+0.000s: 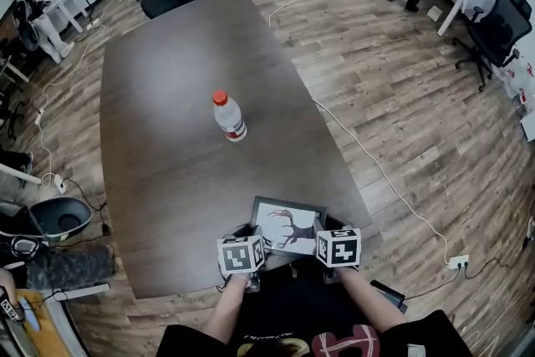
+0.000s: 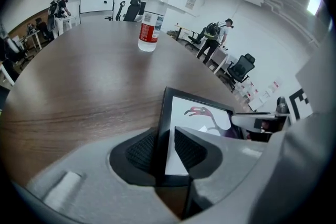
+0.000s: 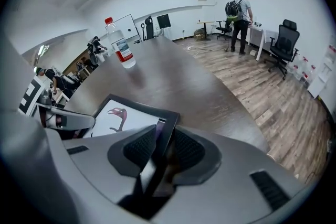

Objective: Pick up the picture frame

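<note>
In the head view the marker cubes of the left gripper [image 1: 247,245] and right gripper [image 1: 328,240] hide their jaws and the picture frame's [image 1: 288,223] near edge, the person's arms [image 1: 227,309] behind them run off the bottom edge, and the label of the bottle [image 1: 228,116] beyond is too small to read.

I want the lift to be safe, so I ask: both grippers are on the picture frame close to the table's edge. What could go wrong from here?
1. The left gripper and right gripper each pinch only a narrow strip of the picture frame at its border, so it may slip or tilt when raised.
2. The frame sits close to the near edge of the table; if dropped, it could fall to the floor.
</note>
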The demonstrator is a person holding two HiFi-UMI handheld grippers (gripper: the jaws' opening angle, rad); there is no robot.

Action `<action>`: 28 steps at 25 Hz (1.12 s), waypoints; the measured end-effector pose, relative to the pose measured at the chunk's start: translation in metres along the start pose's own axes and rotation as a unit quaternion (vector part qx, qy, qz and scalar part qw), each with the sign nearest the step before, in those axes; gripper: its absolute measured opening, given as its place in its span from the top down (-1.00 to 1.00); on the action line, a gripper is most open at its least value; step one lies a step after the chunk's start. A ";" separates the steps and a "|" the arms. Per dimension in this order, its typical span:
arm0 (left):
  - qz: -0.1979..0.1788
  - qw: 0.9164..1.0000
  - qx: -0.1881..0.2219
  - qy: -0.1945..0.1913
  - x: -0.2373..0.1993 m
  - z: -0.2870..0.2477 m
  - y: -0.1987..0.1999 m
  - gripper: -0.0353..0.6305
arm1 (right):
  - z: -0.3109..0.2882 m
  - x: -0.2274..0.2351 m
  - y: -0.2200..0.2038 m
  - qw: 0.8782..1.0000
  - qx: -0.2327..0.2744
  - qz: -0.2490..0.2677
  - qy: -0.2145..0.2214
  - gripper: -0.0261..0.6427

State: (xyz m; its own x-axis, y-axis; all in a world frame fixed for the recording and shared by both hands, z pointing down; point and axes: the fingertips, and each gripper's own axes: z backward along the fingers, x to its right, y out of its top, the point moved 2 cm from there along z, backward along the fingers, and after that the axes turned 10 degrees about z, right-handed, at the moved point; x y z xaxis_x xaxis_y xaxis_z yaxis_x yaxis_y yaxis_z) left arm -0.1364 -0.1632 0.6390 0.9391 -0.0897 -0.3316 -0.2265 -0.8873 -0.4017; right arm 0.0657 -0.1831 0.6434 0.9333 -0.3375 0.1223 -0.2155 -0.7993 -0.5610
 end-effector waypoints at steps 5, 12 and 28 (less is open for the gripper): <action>-0.007 1.000 0.002 0.000 0.001 0.000 -0.004 0.56 | 0.001 0.002 -0.004 1.000 0.001 -0.015 0.006 0.60; -0.014 1.000 0.004 0.008 0.000 -0.001 -0.004 0.64 | 0.000 0.003 -0.004 0.999 -0.002 -0.034 0.003 0.63; -0.031 0.999 0.013 0.017 0.006 0.015 0.000 0.66 | 0.010 0.000 0.008 1.000 0.016 0.001 -0.013 0.65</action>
State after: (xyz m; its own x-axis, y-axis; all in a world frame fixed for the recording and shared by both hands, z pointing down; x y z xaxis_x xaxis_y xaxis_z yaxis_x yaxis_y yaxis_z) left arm -0.1344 -0.1567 0.6237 0.9598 -0.0505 -0.2760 -0.1736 -0.8797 -0.4427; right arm 0.0671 -0.1851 0.6307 0.9401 -0.3262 0.0994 -0.2092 -0.7818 -0.5873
